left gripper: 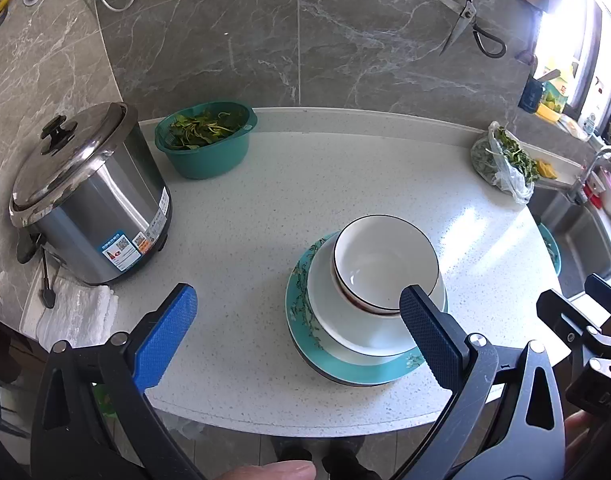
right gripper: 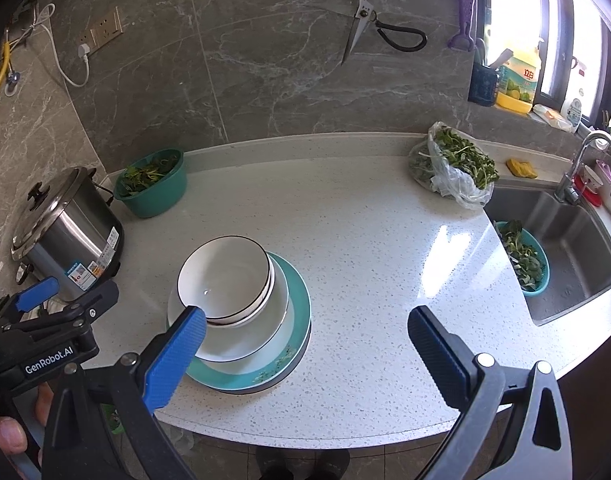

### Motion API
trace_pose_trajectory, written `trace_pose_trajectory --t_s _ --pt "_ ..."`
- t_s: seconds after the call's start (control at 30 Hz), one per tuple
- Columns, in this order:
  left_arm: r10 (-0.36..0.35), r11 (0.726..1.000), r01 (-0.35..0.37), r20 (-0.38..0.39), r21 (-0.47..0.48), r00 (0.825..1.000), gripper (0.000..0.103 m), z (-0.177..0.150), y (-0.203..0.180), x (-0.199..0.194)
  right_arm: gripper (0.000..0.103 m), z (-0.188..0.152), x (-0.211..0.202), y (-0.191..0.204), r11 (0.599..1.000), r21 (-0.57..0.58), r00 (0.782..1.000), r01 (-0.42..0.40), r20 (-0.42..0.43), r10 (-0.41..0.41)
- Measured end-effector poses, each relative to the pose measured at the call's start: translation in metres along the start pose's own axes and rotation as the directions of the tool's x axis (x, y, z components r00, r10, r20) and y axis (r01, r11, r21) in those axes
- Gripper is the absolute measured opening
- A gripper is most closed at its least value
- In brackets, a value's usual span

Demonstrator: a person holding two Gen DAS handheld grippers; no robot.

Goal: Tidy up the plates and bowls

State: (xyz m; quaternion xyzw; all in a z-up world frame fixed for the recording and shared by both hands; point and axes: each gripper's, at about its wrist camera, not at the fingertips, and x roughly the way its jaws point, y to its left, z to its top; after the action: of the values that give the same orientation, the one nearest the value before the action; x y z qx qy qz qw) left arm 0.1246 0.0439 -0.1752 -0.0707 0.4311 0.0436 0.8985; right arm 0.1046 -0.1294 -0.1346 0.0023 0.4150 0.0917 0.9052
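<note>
Fingers of the left hand-held gripper (left gripper: 299,312) stood spread wide with nothing between them, its right finger (left gripper: 429,332) overlapping the near right rim of the stack in that view. The right hand-held gripper (right gripper: 307,336) was equally wide and empty, its left finger (right gripper: 177,356) crossing the stack's near left edge. So the stack sat between the two tools, ahead and to the right of the left one, ahead and to the left of the right one; neither looked clearly nearer. The black-rimmed bowls (left gripper: 385,264) were nested on a white dish (left gripper: 329,312), itself on a teal plate (left gripper: 345,368), near the front edge of the speckled bench (left gripper: 265,200). Being round, the stack offered no long axis; any rim grasp would probably start from the topmost bowl.
</note>
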Motion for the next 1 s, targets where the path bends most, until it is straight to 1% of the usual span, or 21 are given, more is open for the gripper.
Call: trace_pose_trajectory --t_s 0.7,1.0 --pt "-0.037 0.999 0.037 -0.01 0.036 0.999 0.103 -0.006 -0.015 -0.002 0.103 -0.001 0.002 -0.006 1.0 -0.002 1.0 0.025 -0.012 -0.025" --pt "-0.05 0.997 0.05 -0.011 0.052 0.999 0.103 -0.006 -0.021 -0.002 0.103 -0.001 -0.001 -0.016 0.999 0.014 0.999 0.049 -0.009 -0.049"
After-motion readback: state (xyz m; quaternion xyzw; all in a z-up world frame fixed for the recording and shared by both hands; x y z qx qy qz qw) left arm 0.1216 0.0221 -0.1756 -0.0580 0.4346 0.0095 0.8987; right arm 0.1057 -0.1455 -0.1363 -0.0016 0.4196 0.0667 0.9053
